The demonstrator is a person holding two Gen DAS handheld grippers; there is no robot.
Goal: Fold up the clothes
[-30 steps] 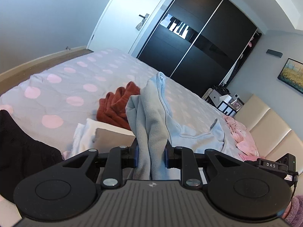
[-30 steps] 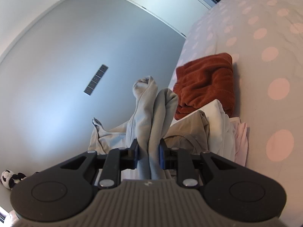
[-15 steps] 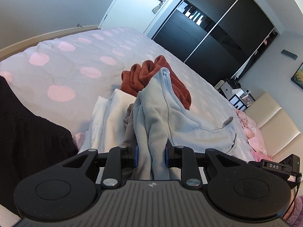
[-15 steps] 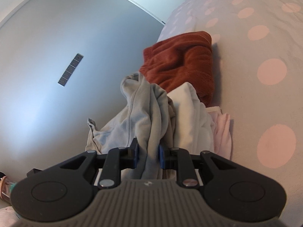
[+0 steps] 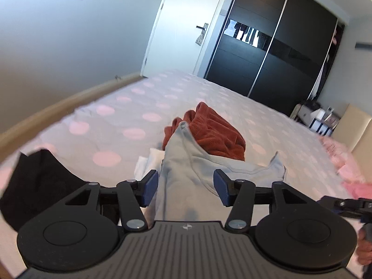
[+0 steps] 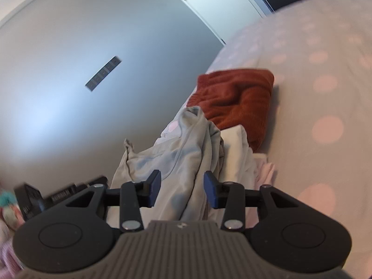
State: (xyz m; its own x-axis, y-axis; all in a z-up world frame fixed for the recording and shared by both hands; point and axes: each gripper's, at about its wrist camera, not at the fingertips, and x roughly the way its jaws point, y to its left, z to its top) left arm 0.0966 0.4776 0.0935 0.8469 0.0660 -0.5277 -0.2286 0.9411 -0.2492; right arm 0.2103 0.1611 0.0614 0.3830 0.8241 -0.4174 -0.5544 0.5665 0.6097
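Pale grey-blue jersey, a light sweatshirt (image 5: 186, 162), lay draped over a low stack of folded laundry on the polka-dot bed (image 5: 121, 116), apparently set there as the newest layer of the pile. The left tongs (image 5: 186, 187) and the right tongs (image 6: 182, 186) each straddled a bunched edge of this garment; both pairs of jaws were opening, the blue pads stood clear of the cloth on either side, and the fabric lay slack between them rather than pinched, which suggests a release after placement. Beneath the sweatshirt a white folded item (image 6: 239, 148) showed at the side, and a rust-red folded garment (image 5: 214, 132) sat just beyond, touching the stack, so that finished pieces were kept together. A black garment (image 5: 34, 179) lay apart at the left, and pink clothing (image 5: 344, 160) at the far right, both probably awaiting folding. One corner of the sweatshirt stuck out unevenly and may need smoothing.
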